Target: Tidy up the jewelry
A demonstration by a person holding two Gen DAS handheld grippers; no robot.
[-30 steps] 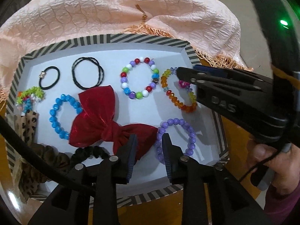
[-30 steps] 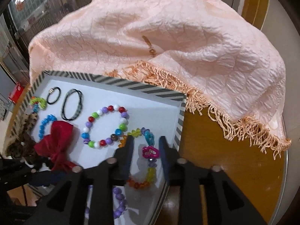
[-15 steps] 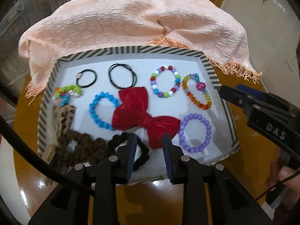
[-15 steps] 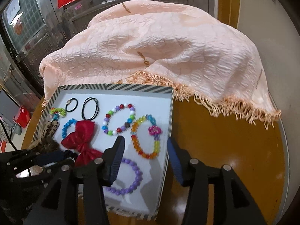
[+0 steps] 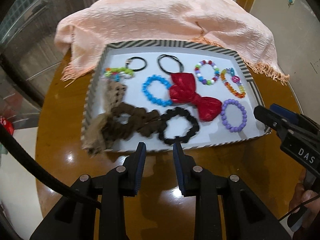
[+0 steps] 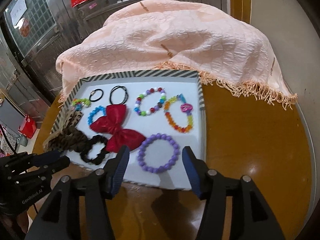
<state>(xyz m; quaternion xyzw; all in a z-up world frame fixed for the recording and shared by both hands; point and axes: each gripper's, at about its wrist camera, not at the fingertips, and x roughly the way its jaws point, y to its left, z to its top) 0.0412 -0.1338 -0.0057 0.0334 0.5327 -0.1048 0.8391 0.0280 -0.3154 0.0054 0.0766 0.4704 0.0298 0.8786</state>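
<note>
A striped-rim tray (image 5: 252, 82) (image 6: 201, 100) with a white floor holds the jewelry: a red bow (image 5: 189, 95) (image 6: 118, 127), a purple bead bracelet (image 5: 233, 115) (image 6: 158, 153), a blue bead bracelet (image 5: 155, 91), a multicolour bead bracelet (image 5: 207, 75) (image 6: 150, 104), an orange-yellow bracelet (image 5: 233, 85) (image 6: 179, 113), black and brown scrunchies (image 5: 179, 126), and thin black hair ties (image 5: 170, 65). My left gripper (image 5: 159, 152) is open and empty at the tray's near edge. My right gripper (image 6: 155, 160) is open wide and empty, above the purple bracelet.
A peach fringed cloth (image 5: 170, 16) (image 6: 180, 42) is draped behind the tray and over its far edge. The tray stands on a round brown table (image 6: 250, 140). A metal shutter and glass blocks (image 6: 36, 20) are behind.
Both grippers have pulled back and up from the tray, so the whole tray shows. My right gripper's jaws have opened wider. The jewelry has not moved.
</note>
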